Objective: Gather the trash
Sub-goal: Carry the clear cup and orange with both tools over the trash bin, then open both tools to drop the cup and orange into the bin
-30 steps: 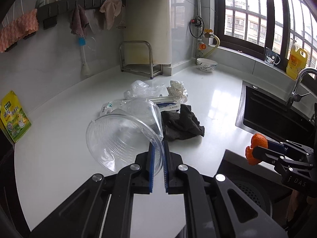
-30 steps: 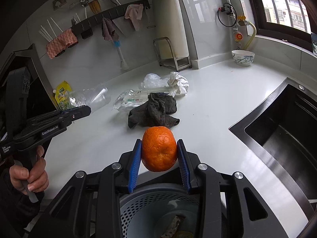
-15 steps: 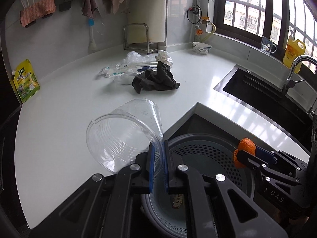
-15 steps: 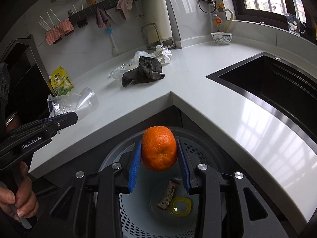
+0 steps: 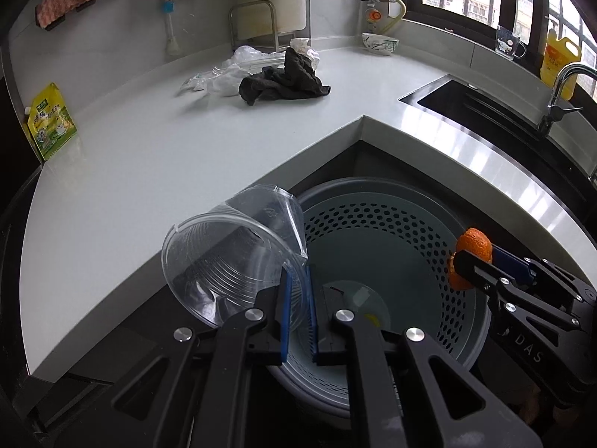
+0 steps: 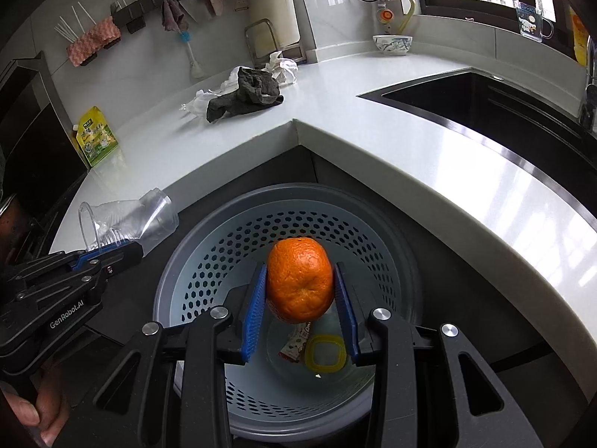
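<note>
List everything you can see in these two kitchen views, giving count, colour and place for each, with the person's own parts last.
orange: 1, orange, between the right gripper's fingers, above the bin
plastic cup: 1, clear, rim pinched by the left gripper
trash bin: 1, grey, perforated, below the counter corner
wrapper: 1, red and white, bin bottom
yellow ring: 1, bin bottom
dark cloth: 1, dark grey, on the counter
plastic bags: several, clear and white, behind the cloth
pouch: 1, yellow-green, against the wall
bowl: 1, white patterned, back corner
sink: 1, dark, right
left gripper: black, blue pads
right gripper: black, blue pads
</note>
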`<state>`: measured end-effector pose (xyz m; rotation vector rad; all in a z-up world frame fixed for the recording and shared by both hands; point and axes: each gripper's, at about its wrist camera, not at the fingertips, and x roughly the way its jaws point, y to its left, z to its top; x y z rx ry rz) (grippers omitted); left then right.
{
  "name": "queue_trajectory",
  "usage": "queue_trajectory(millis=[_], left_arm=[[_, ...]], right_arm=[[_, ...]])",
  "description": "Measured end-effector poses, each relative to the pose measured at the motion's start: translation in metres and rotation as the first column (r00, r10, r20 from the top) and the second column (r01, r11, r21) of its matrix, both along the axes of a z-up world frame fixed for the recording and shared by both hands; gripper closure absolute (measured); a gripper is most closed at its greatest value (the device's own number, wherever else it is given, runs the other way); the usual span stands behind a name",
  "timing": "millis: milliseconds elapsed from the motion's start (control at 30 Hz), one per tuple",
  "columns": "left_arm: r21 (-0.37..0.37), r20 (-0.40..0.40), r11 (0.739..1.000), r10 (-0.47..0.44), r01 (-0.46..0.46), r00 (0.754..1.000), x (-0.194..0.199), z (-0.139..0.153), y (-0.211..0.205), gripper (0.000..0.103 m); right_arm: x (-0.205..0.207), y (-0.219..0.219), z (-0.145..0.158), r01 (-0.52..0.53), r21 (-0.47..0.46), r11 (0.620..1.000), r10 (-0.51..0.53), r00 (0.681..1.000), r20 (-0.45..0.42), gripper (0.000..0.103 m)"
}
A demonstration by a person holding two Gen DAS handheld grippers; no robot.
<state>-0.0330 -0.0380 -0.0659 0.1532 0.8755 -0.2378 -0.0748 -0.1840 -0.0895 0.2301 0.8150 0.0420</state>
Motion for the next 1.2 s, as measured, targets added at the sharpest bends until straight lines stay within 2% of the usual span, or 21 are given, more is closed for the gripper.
queue_trajectory(millis=[300, 700, 800, 900, 1000, 1067, 1133, 1200], left_arm=[[-0.015, -0.042, 1.000, -0.006, 0.005, 0.999, 0.009, -0.015, -0.010, 0.095], [-0.041, -0.107, 0.999, -0.005, 0.001, 0.994, 0.026, -0.033, -0.011, 0.094], [-0.043, -0.110, 0.999, 0.000, -0.005, 0.994, 0.027, -0.034, -0.010, 0.091], [-0.041, -0.112, 0.999, 0.002, -0.007, 0.994, 0.028, -0.035, -0.010, 0.084], [-0.033, -0.106, 0.999, 0.005, -0.009, 0.994, 0.027, -0.036, -0.010, 0.068], [-0.029, -0.094, 1.000, 0.009, -0.012, 0.996, 0.026, -0.035, -0.010, 0.053], [-0.026, -0.078, 1.000, 0.013, -0.015, 0.997, 0.024, -0.032, -0.009, 0.047], [-0.027, -0.073, 1.000, 0.013, -0.015, 0.997, 0.024, -0.031, -0.008, 0.047]], right_arm=[[0.006, -0.004, -0.023, 0.008, 0.043, 0.999, -0.005, 0.998, -0.055, 0.068], [0.016, -0.004, -0.036, 0.011, 0.027, 1.000, -0.008, 0.995, -0.094, 0.068], [0.017, -0.004, -0.037, 0.010, 0.023, 1.000, -0.008, 0.995, -0.098, 0.068], [0.017, -0.005, -0.036, 0.016, 0.020, 1.000, -0.014, 0.995, -0.096, 0.067], [0.016, -0.009, -0.033, 0.032, 0.018, 0.999, -0.030, 0.996, -0.085, 0.056], [0.016, -0.012, -0.032, 0.041, 0.021, 0.999, -0.039, 0.996, -0.075, 0.052], [0.015, -0.013, -0.031, 0.044, 0.021, 0.999, -0.043, 0.996, -0.072, 0.052], [0.014, -0.015, -0.030, 0.048, 0.024, 0.999, -0.047, 0.996, -0.070, 0.051]])
